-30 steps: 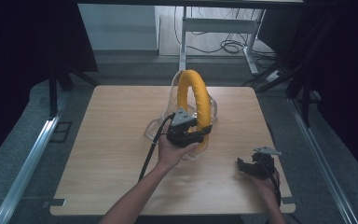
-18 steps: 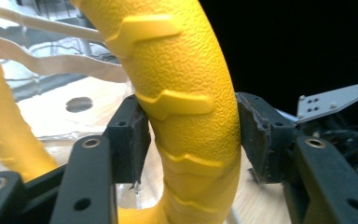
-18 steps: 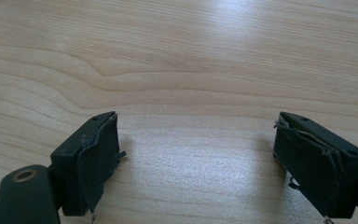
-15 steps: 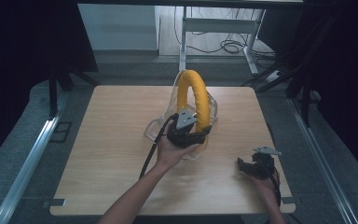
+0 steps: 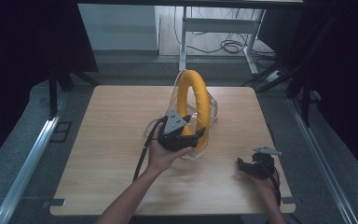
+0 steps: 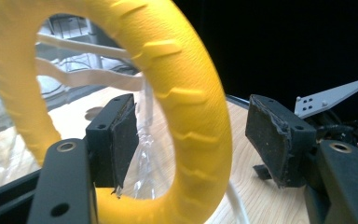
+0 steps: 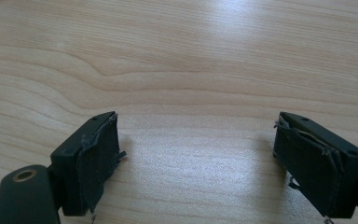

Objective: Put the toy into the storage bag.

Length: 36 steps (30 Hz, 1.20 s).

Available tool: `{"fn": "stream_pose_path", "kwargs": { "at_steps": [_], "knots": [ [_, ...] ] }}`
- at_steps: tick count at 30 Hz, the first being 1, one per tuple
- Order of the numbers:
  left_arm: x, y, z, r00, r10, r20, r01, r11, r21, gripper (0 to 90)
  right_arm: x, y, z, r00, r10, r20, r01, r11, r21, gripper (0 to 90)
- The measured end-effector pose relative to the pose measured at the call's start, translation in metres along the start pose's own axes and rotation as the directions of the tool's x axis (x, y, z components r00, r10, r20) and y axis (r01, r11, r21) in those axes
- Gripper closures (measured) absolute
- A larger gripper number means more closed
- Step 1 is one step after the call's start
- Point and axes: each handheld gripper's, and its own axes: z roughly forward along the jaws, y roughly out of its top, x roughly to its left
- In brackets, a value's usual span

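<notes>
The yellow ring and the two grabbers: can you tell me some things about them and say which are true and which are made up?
1. The yellow ring stands upright on the wooden table. True.
2. The left gripper is clamped shut on the ring. False: its jaws stand open on either side of the ring's band.
3. The right gripper holds a ball. False: its open jaws have only bare table between them.
4. Clear plastic sits around the ring. True.
</notes>
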Motion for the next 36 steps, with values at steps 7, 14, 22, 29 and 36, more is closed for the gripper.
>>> {"fn": "stream_pose_path", "kwargs": {
  "at_steps": [7, 14, 22, 29, 36],
  "knots": [
    [0.014, -0.017, -0.025, 0.9995, -0.029, -0.016, 0.029, 0.9996, -0.002, 33.0, 0.0, 0.0, 0.0, 1.0, 0.004, 0.002, -0.004, 1.0, 0.001, 14.2],
    [0.023, -0.034, -0.044, 0.9991, -0.009, -0.041, 0.01, 0.9997, 0.024, 33.2, 0.0, 0.0, 0.0, 1.0, 0.005, 0.004, -0.005, 1.0, 0.001, 14.2],
    [0.029, -0.059, -0.059, 0.9987, -0.015, -0.049, 0.019, 0.9968, 0.077, 33.3, 0.0, 0.0, 0.0, 1.0, 0.005, 0.004, -0.005, 1.0, 0.001, 14.2],
    [0.038, -0.079, -0.072, 0.9962, -0.031, -0.082, 0.04, 0.9929, 0.112, 33.5, 0.0, 0.0, 0.0, 1.0, 0.005, 0.004, -0.005, 1.0, 0.001, 14.2],
    [0.048, -0.09, -0.079, 0.9927, -0.043, -0.113, 0.059, 0.9881, 0.142, 33.7, 0.0, 0.0, 0.0, 1.0, 0.005, 0.004, -0.005, 1.0, 0.0, 14.2]
  ]
}}
